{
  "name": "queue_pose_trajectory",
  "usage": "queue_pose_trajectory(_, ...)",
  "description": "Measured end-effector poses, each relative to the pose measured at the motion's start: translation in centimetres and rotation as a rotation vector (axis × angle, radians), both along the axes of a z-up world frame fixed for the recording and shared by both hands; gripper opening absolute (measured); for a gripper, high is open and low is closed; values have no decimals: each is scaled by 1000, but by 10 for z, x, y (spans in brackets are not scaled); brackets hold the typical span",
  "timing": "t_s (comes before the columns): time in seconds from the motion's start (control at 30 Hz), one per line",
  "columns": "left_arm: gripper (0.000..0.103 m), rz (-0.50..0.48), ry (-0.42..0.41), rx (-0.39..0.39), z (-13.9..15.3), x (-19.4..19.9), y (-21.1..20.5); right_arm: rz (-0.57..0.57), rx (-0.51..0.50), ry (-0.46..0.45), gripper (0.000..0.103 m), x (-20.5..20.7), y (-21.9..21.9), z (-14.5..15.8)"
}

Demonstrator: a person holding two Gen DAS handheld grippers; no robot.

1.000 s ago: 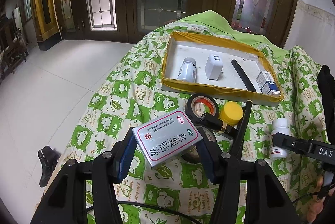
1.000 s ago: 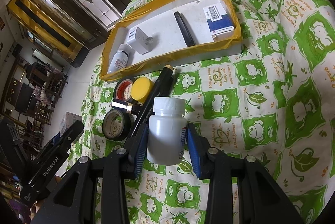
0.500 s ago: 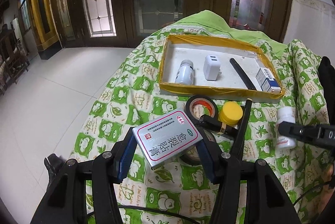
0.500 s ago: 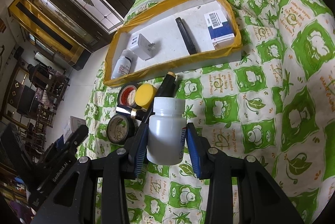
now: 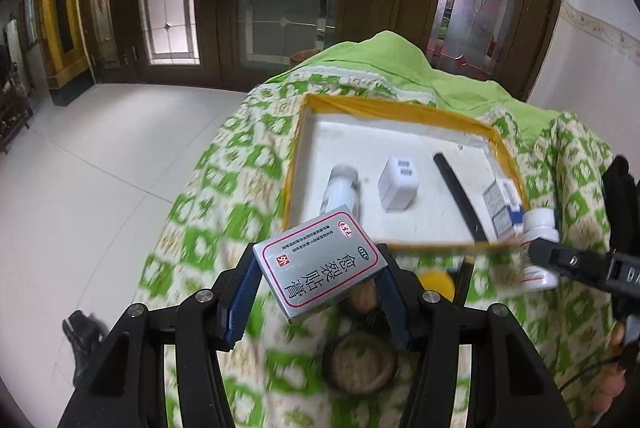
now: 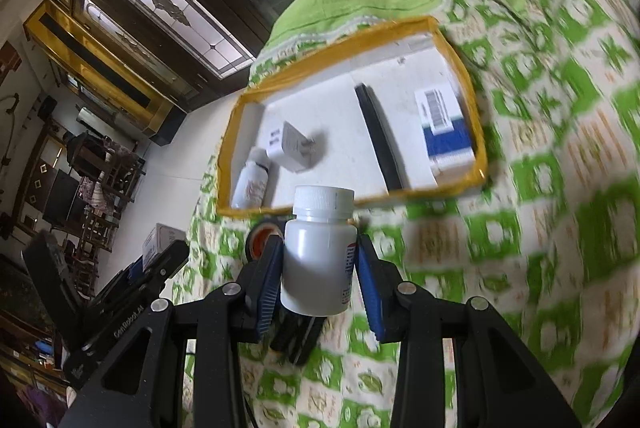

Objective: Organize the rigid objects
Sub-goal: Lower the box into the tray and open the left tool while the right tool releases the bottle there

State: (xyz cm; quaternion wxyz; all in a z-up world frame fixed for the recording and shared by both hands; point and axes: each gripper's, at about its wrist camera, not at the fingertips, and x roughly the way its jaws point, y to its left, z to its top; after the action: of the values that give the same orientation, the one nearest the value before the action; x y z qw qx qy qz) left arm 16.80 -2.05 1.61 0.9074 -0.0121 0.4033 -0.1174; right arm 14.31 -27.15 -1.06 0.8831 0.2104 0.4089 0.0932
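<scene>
A: Well, we have the left gripper (image 5: 316, 292) clenched on the silver medicine box (image 5: 318, 264), its blue fingers (image 5: 240, 302) pressing the two short sides. The box sits tilted, red-bordered label facing up, held above the green patterned cloth (image 5: 200, 211).

B: And on our other side the right gripper (image 6: 318, 286) is clamped on the white pill bottle (image 6: 318, 252) — upright, ribbed cap on top, a finger on each flank. In the left view that bottle shows at the far right, just beside the tray's near right corner.

A: Ahead of both we see the yellow-rimmed tray (image 6: 466, 83). Inside it, left to right from the right wrist: a small bottle (image 6: 252, 183) lying down, a white charger plug (image 6: 292, 147), a black pen (image 6: 380, 137) and a blue-and-white carton (image 6: 446, 127) against the right wall.

B: Below the tray's near rim we can make out a yellow cap (image 5: 438, 282) and a tape roll (image 5: 362, 362) on the cloth — both blurred. A second roll (image 6: 262, 240) peeks out left of the pill bottle in the right view.
</scene>
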Motion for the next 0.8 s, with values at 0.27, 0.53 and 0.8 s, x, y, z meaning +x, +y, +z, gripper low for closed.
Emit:
queue_pose_trajectory(0.27, 59, -117, 64, -47, -5, 33, -45, -62, 52, -13, 36, 44, -30, 8)
queue_pose_trajectory(0.53, 59, -225, 102, -48, -28, 52, -107, -60, 10, 27, 36, 86, -49, 4)
queue_pose_trajectory(0.8, 59, -192, 138, 43, -58, 79, -110, -21, -288, 65, 36, 96, -26, -14)
